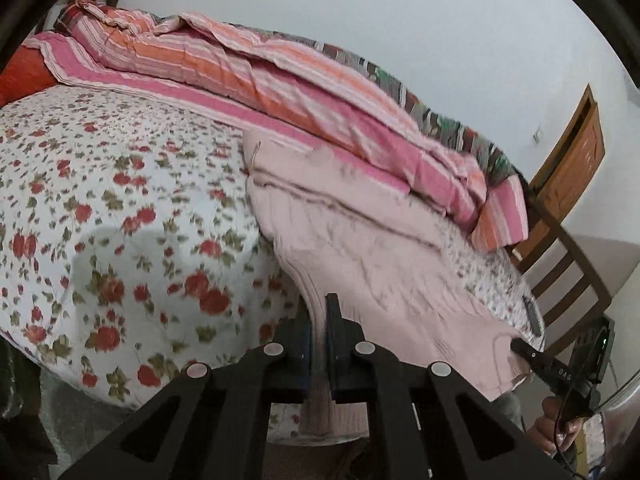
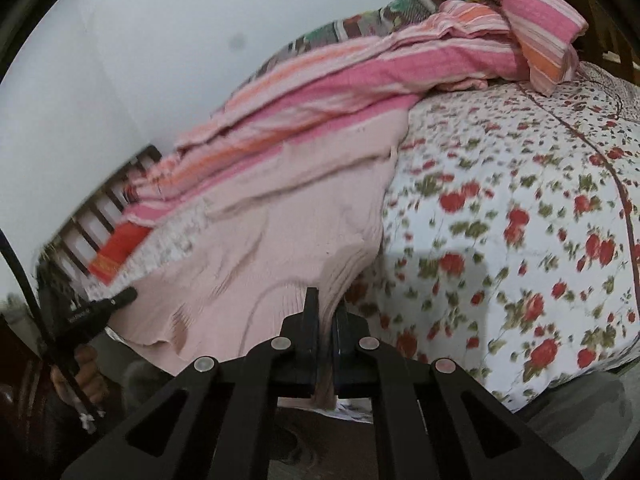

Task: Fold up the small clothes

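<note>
A pale pink knitted garment [image 1: 360,236] lies spread on the flowered bedspread [image 1: 120,200], reaching the bed's near edge. My left gripper [image 1: 320,320] is shut on its ribbed near edge at one corner. My right gripper [image 2: 326,312] is shut on the ribbed edge at the other corner of the garment [image 2: 260,248]. Each gripper shows in the other's view: the right one [image 1: 524,350] at the lower right, the left one [image 2: 120,298] at the lower left. The garment's far part runs under the striped blanket.
A pink and orange striped blanket [image 1: 280,80] lies bunched along the far side of the bed by the white wall. A wooden chair [image 1: 568,256] stands past the bed's end. A slatted headboard [image 2: 92,216] and a red pillow [image 1: 24,72] are there too.
</note>
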